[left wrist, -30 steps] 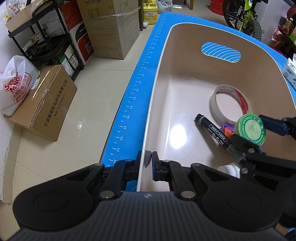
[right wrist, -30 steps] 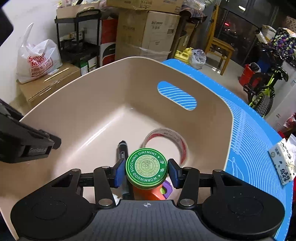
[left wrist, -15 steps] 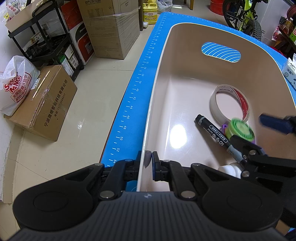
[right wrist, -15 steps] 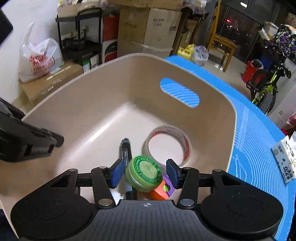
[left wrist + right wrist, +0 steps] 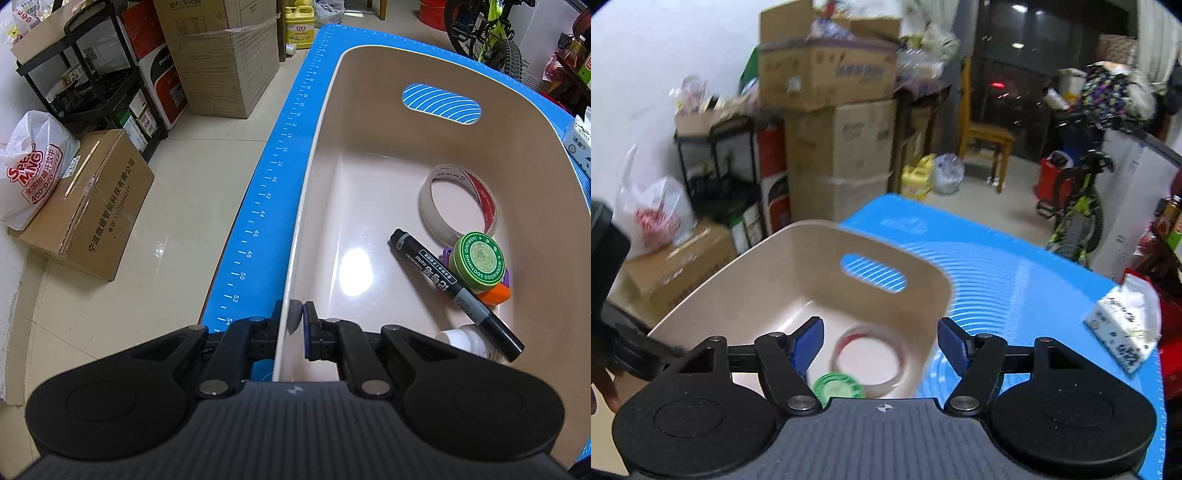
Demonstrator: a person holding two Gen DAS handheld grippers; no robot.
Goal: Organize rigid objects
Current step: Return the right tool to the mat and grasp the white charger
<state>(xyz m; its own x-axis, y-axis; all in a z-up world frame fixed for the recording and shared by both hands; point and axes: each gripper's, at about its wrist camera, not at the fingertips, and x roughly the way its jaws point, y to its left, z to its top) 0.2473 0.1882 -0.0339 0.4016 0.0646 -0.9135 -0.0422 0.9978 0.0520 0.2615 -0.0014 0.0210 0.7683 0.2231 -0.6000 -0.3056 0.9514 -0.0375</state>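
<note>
The left gripper (image 5: 297, 325), pitched steeply down, is clamped on the near wall of the beige bin (image 5: 314, 155) at six o'clock. The right gripper (image 5: 881, 345) points shallowly downward above the bin, jaws opening with nothing between them. The green ointment tin (image 5: 479, 262) lies in the bin at four o'clock, beside the black marker (image 5: 439, 280) and below the tape roll (image 5: 458, 203).

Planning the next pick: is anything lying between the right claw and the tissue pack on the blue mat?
Nothing visible does. The tissue pack lies alone on the blue mat, and the right claw, its jaws opening and empty, hangs over the bin's edge.
</note>
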